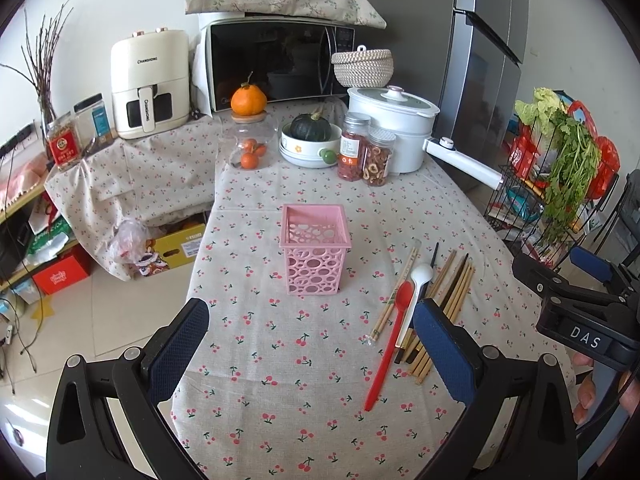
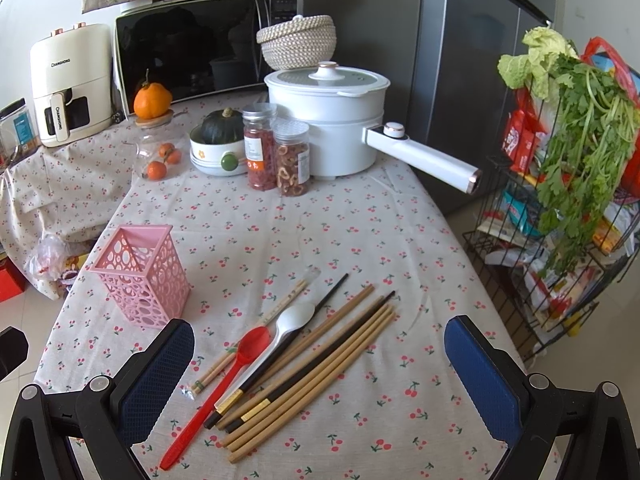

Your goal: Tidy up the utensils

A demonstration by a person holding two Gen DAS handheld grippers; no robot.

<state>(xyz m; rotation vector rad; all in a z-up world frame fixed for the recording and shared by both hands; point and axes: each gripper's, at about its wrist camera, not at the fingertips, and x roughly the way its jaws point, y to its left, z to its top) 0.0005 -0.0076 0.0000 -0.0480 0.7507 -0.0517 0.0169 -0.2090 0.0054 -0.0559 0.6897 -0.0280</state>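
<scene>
The right gripper (image 2: 316, 364) hangs over the table (image 2: 400, 240) with its fingers (image 2: 486, 372) spread wide and holding nothing, and between them lie the red spoon (image 2: 224, 384), the white spoon (image 2: 288, 324) and the chopsticks (image 2: 320, 364), fanned side by side. The left gripper (image 1: 310, 348) is likewise spread and empty, with the pink basket (image 1: 314, 254) standing upright ahead of it and the utensils beside its right finger.

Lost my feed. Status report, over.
Both tongs open, left, right, holding nothing. Pink holder upright, empty. Spoons and chopsticks loose on cloth. Nothing in the way.
</scene>
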